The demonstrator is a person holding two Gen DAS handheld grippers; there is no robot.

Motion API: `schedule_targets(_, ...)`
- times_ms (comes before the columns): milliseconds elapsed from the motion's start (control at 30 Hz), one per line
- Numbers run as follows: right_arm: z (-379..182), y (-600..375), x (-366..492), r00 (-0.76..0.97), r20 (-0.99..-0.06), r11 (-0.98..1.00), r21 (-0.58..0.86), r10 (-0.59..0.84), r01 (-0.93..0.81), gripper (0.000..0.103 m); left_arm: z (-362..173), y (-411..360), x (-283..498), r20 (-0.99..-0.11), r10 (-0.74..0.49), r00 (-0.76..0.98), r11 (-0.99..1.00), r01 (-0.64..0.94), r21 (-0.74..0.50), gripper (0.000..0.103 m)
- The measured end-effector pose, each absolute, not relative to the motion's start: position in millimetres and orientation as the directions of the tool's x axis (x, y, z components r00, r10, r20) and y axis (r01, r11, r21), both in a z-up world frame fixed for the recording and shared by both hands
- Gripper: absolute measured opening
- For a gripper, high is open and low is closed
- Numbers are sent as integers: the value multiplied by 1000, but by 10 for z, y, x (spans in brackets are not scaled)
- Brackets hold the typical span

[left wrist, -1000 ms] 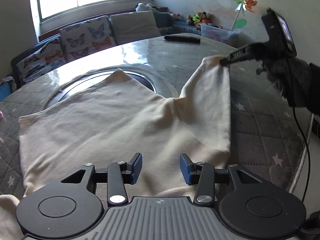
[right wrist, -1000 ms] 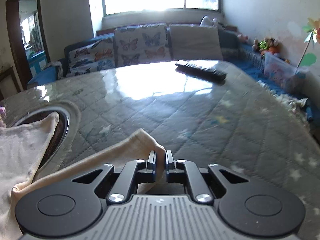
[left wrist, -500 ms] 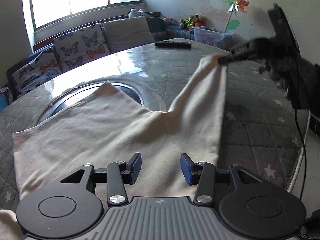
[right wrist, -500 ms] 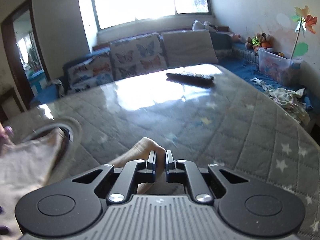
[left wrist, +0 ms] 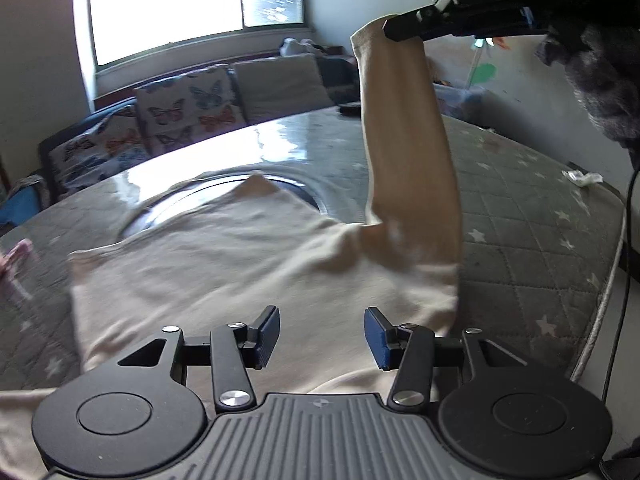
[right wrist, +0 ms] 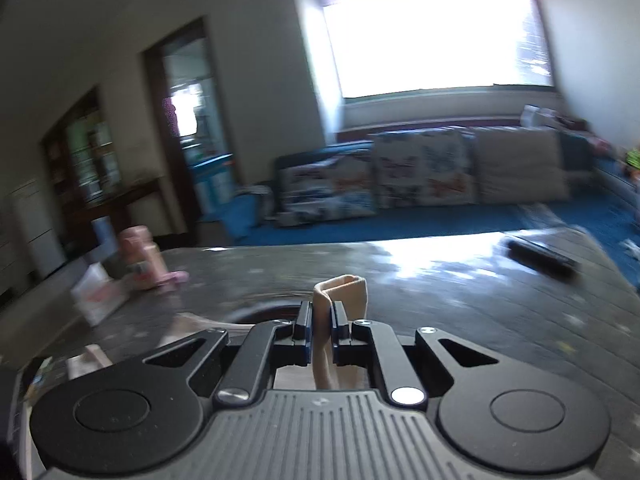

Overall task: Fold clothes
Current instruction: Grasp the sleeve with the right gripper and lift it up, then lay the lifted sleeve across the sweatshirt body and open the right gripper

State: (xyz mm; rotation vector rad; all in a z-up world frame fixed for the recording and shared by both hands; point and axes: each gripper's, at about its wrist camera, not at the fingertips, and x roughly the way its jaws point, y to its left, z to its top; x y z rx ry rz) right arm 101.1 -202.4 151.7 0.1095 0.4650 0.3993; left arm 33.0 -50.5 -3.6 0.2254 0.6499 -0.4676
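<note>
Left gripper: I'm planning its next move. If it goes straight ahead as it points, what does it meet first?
Probably the cream shirt spread on the table, just beyond the open left gripper; depth is uncertain.

We see the shirt [left wrist: 224,264] spread flat on the table [left wrist: 520,208], its far edge lying over the round inset [left wrist: 304,184] at the table's middle. Our left gripper [left wrist: 322,334] hovers above the shirt's near part, jaws apart. The shirt's right sleeve [left wrist: 408,140] rises off the table to our right gripper [left wrist: 394,30], which pinches its cuff high above the right side. A remote [right wrist: 540,258] lies on the far right of the table; a bottle [right wrist: 142,256] stands at the far left. Behind the table runs a sofa [left wrist: 168,116] lined with cushions [left wrist: 276,84], beneath the window [left wrist: 192,4].
</note>
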Motion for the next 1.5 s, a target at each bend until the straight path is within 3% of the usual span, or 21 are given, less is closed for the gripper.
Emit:
schedule_targets(233, 1527, -1210, 1010, 721, -447, 840, 155, 530, -521, 8, -47, 95, 98, -614, -267, 743, 934, 356, 25, 53)
schedule_targets(567, 1286, -406, 834, 572, -566, 741, 106, 593, -663, 12, -106, 414, -59, -613, -228, 756, 961, 277, -15, 53)
schedule_targets(633, 1290, -417, 781, 566, -573, 733, 92, 593, -675, 19, -97, 440, -56, -610, -225, 760, 963, 269, -20, 53)
schedule_targets(1000, 902, -1043, 700, 587, -705, 829, 3, 399, -560, 31, -171, 341, 151, -637, -218, 740, 964, 264, -23, 51)
schedule_targets(1100, 754, -1194, 691, 582, -721, 847, 12, 376, -531, 34, -211, 320, 185, -652, -209, 728, 966, 256, -24, 41)
schedule_targets(1167, 655, -1292, 689, 578, -731, 858, 20, 362, -513, 34, -225, 303, 195, -660, -199, 725, 968, 252, -15, 21)
schedule_targets(1267, 541, -1383, 691, 571, -743, 869, 30, 350, -494, 34, -203, 287, 187, -660, -186, 728, 970, 244, -4, 5)
schedule_targets(1500, 379, -1498, 734, 558, -779, 890, 1, 286, -455, 33, -55, 322, 83, -646, -191, 739, 969, 246, -5, 3)
